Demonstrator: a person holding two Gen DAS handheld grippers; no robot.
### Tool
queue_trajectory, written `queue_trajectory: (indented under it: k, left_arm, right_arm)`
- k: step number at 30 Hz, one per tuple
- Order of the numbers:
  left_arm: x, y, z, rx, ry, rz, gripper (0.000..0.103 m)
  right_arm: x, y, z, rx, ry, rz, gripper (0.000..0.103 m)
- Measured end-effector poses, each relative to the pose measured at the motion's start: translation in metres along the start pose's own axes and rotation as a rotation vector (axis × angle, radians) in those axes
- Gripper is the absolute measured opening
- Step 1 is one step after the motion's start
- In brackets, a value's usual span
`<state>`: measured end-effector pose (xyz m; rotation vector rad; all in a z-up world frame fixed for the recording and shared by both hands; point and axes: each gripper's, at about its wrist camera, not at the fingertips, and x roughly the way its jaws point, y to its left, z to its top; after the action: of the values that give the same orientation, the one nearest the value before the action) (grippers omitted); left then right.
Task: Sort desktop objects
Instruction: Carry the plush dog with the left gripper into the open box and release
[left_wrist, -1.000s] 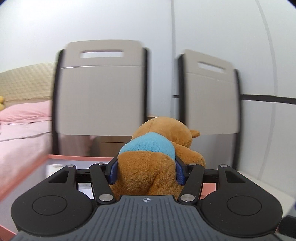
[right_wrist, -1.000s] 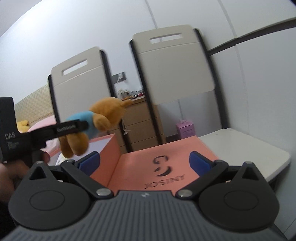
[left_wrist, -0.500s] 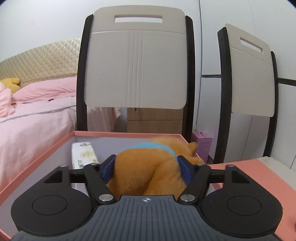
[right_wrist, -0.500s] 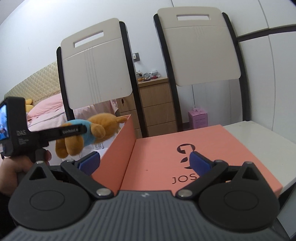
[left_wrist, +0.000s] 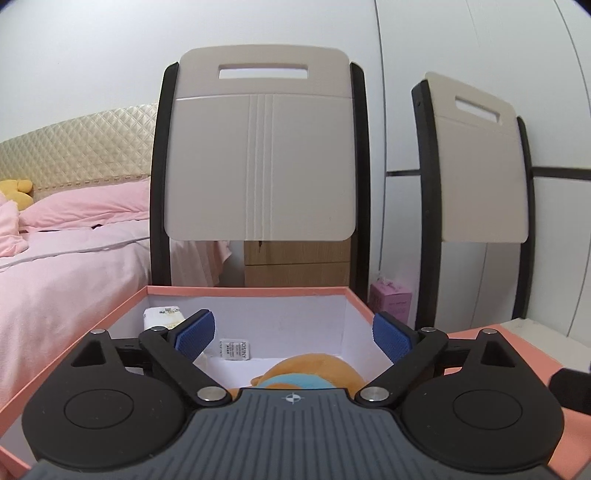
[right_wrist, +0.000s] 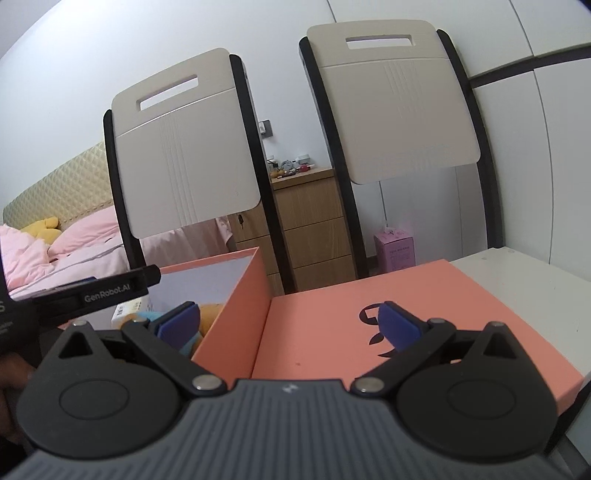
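**Resting in the box: plush bear lies free of both claws**

Hovering over the open salmon-pink box (left_wrist: 258, 291), the left gripper (left_wrist: 293, 334) has its jaws spread wide, blue pads (left_wrist: 195, 334) well apart and clasping nothing. Below and between them, the brown plush bear (left_wrist: 314, 371) in its light blue top lies on the white floor of the box, touching neither pad. A small white sachet (left_wrist: 234, 349) leans at the foot of the far wall, and a white packet (left_wrist: 164, 317) sits in the far left corner.

From the right wrist view, the right gripper (right_wrist: 288, 325) is likewise released, jaws wide and empty, poised above the pink lid (right_wrist: 369, 332) that lies flat on the white table (right_wrist: 524, 280) just beside the box's wall. The bear (right_wrist: 207, 314) shows partly behind the left pad, inside the box. Two chair backs (left_wrist: 262, 147) stand behind the table, with a pink bed (left_wrist: 55, 266) to the left.
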<state>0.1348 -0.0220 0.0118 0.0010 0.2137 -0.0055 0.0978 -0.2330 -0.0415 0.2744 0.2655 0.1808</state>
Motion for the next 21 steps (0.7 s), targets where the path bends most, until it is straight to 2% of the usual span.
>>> queue_trajectory:
  k: [9, 12, 17, 19, 21]
  left_arm:
    - [-0.040, 0.001, 0.007, -0.050, -0.065, 0.012, 0.095]
    - [-0.053, 0.004, -0.001, -0.054, -0.052, 0.042, 0.095]
    - [-0.072, 0.006, -0.011, -0.020, -0.073, 0.088, 0.098]
    - [-0.076, 0.010, -0.015, -0.030, -0.065, 0.056, 0.103]
    - [-0.077, 0.013, -0.018, -0.036, -0.045, 0.014, 0.103]
  right_arm:
    - [-0.006, -0.004, 0.003, 0.030, -0.044, 0.040, 0.103]
    - [-0.009, -0.004, 0.002, 0.031, -0.055, 0.057, 0.103]
    - [-0.010, -0.003, 0.002, 0.016, -0.063, 0.068, 0.103]
    - [-0.010, -0.003, 0.002, 0.013, -0.062, 0.060, 0.103]
    - [-0.011, -0.001, 0.001, 0.005, -0.064, 0.050, 0.103]
